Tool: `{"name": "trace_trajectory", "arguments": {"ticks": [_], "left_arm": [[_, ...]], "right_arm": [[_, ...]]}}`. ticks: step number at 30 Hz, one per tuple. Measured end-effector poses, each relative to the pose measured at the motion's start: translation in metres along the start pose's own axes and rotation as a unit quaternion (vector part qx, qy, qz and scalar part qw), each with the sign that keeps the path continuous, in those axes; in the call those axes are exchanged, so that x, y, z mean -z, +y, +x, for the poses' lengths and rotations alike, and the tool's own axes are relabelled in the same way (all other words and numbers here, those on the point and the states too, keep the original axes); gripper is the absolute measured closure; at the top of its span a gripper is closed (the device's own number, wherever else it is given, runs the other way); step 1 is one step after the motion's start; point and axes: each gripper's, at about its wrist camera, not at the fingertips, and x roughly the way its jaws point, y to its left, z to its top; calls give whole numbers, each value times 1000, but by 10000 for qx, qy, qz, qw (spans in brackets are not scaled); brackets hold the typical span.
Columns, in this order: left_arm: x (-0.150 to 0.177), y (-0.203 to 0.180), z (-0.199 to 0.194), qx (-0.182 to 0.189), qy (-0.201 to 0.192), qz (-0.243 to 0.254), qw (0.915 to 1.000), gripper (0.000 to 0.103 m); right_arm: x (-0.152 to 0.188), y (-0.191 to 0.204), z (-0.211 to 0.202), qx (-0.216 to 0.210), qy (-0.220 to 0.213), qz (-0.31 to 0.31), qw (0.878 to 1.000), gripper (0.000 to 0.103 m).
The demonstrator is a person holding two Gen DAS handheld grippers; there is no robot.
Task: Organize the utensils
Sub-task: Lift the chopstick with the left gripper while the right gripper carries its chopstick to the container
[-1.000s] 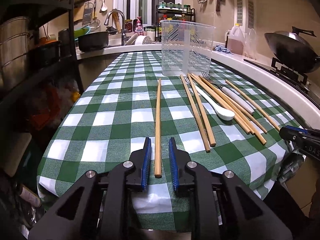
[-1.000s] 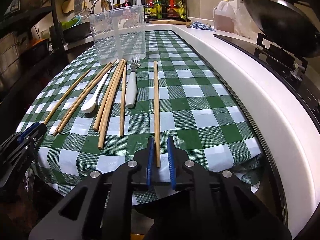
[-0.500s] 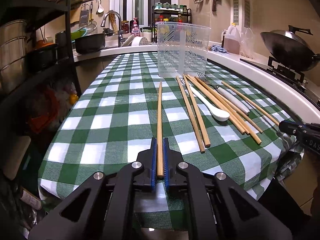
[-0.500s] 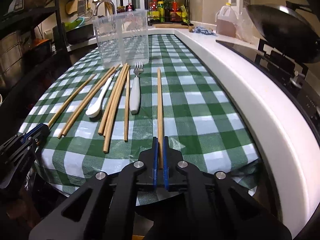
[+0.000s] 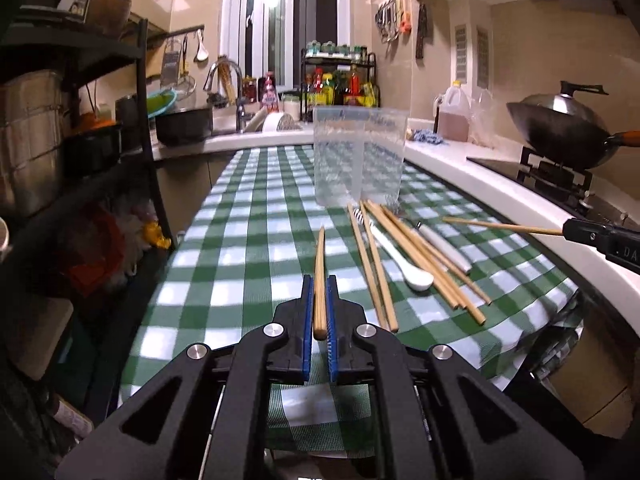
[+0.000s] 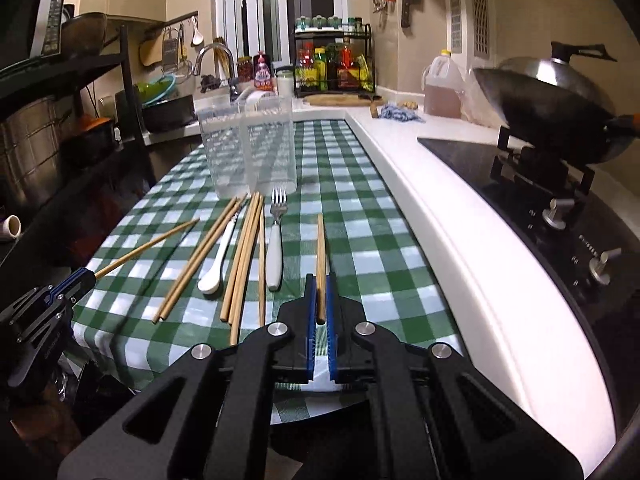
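Note:
My left gripper [image 5: 319,280] is shut on a wooden chopstick [image 5: 319,264] and holds it lifted above the green checked tablecloth [image 5: 240,264]. My right gripper [image 6: 319,278] is shut on another chopstick [image 6: 320,248], also raised. Each gripper shows in the other's view, the right one [image 5: 568,230] and the left one [image 6: 86,274]. Between them lie several chopsticks [image 6: 244,256], a white spoon [image 6: 218,264] and a white-handled fork [image 6: 275,248]. A clear plastic container [image 5: 360,156] stands upright beyond them; it also shows in the right wrist view [image 6: 250,148].
A white counter edge [image 6: 460,216] runs along the right, with a stove and a wok [image 6: 552,108] beyond. A dark shelf rack [image 5: 72,128] with pots stands at the left. A sink and tap [image 5: 228,96] are at the far end.
Both grippers closed on their chopsticks and lifted them off the cloth. The cameras rose, and the chopstick tips now point up and forward toward the container.

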Motion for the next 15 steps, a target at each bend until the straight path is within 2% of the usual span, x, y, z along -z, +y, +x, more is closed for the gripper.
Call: {"name": "trace_trajectory", "arguments": {"ticks": [8, 15], "left_arm": [[-28, -5, -19, 16, -428, 205, 9989, 97], [-63, 5, -17, 100, -584, 129, 9982, 97]], "right_arm": [[-26, -2, -17, -197, -260, 29, 9995, 98], [-57, -1, -24, -329, -543, 69, 9980, 99]]}}
